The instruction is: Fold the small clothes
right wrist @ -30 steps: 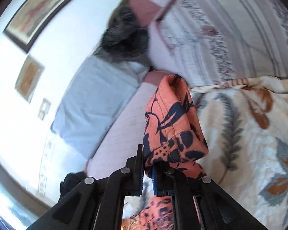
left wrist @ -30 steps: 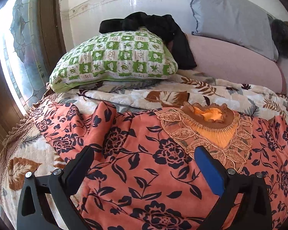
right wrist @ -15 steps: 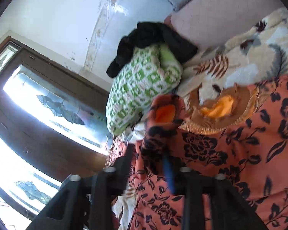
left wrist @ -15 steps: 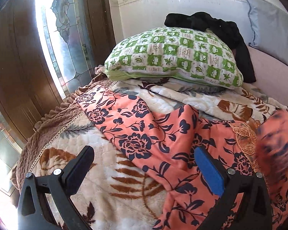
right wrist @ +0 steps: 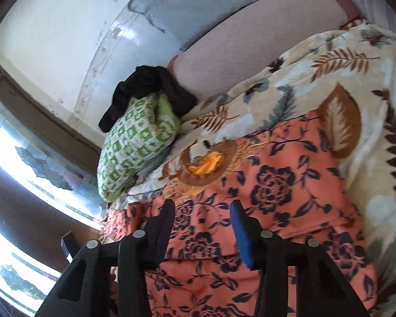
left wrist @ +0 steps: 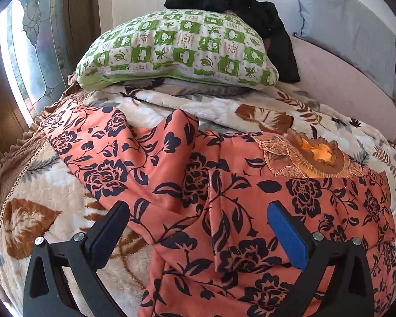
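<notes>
An orange dress with dark blue flowers [left wrist: 224,198] lies spread on the bed; its right sleeve is folded inward over the body and its left sleeve [left wrist: 92,142] still lies out flat. Its embroidered brown collar [left wrist: 314,155] points toward the pillows. My left gripper [left wrist: 198,227] is open and empty, just above the dress's middle. In the right wrist view the dress [right wrist: 277,198] and collar [right wrist: 208,166] show too. My right gripper [right wrist: 202,222] is open and empty over the dress body.
A leaf-patterned blanket [left wrist: 224,105] covers the bed. A green checked pillow [left wrist: 177,50] with a black garment [left wrist: 237,2] on it lies at the head, beside a pink bolster [left wrist: 338,84] and grey pillow [left wrist: 351,26]. A stained-glass window [left wrist: 31,47] stands at the left.
My right gripper carried the right sleeve across the dress, opened and let it go; the sleeve now lies folded on the body. My left gripper swung left, then back toward the dress's middle.
</notes>
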Motion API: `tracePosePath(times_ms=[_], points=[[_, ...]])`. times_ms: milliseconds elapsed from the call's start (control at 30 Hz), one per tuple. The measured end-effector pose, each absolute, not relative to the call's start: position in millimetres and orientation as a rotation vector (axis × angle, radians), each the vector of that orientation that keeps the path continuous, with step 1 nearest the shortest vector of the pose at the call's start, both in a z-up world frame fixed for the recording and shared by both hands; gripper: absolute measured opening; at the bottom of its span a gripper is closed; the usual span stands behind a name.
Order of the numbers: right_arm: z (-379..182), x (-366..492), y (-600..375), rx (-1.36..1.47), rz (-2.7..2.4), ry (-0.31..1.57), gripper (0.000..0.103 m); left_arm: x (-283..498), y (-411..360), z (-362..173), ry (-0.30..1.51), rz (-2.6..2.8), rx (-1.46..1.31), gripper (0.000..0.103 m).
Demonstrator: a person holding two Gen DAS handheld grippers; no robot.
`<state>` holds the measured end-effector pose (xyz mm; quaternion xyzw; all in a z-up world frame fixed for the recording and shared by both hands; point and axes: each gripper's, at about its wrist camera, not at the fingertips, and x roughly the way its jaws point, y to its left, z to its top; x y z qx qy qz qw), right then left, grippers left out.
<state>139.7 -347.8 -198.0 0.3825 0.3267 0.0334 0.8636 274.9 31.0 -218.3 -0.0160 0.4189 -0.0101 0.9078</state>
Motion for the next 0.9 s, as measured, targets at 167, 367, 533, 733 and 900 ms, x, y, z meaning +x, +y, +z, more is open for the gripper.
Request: tracePosePath(times_ms=[167, 367, 533, 733, 900], points=[[-222.9, 134.0, -404.4, 0.9, -0.043, 0.696, 0.041, 280.3, 33.5, -225.8, 0.897, -0.012, -0.084, 0.102], [-301.4, 181.5, -398.2, 0.972, -0.098, 1.03, 0.032, 294.6, 21.0, -262.8, 1.05, 0.074, 0.089, 0.102], [-265.1, 186.9, -370.6, 0.807, -0.029, 0.91, 0.033, 290.7, 38.2, -235.5, 0.974, 0.05, -0.029, 0.102], [-266.1, 203.9, -310.4, 0.662, 0.105, 0.905, 0.033, 287.5, 18.4, -245.8, 0.967, 0.063, 0.038, 0.102], [-292.9, 212.9, -294.6, 0.618, 0.053, 0.992, 0.032, 276.9, -33.1, -271.8, 0.986, -0.005, 0.287, 0.103]])
